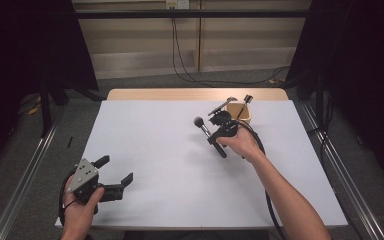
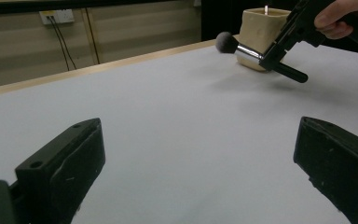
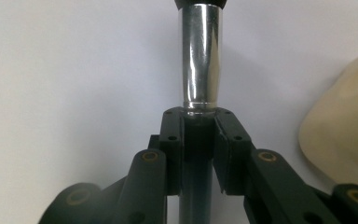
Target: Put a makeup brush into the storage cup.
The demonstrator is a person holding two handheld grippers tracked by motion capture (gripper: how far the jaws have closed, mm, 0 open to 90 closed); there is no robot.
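Note:
A makeup brush (image 1: pixel 200 123) with a dark fluffy head, silver ferrule (image 3: pixel 200 60) and black handle hangs tilted above the white table (image 1: pixel 150 150). My right gripper (image 1: pixel 215 136) is shut on its handle just below the ferrule, left of a beige cup (image 1: pixel 240 114). In the right gripper view both pads (image 3: pixel 173 140) press the handle, with the cup (image 3: pixel 349 126) at the right edge. A second brush (image 1: pixel 247 100) stands in the cup. My left gripper (image 1: pixel 115 170) rests open near the table's front left corner, nothing between its fingers (image 2: pixel 70 158). From there the brush (image 2: pixel 248 50) shows before the cup (image 2: pixel 260 28).
The cup stands near the table's far edge, right of centre. Cables run over the floor behind the table, and dark curtains hang at both sides. A metal rail (image 1: pixel 25 175) lies along the floor on the left.

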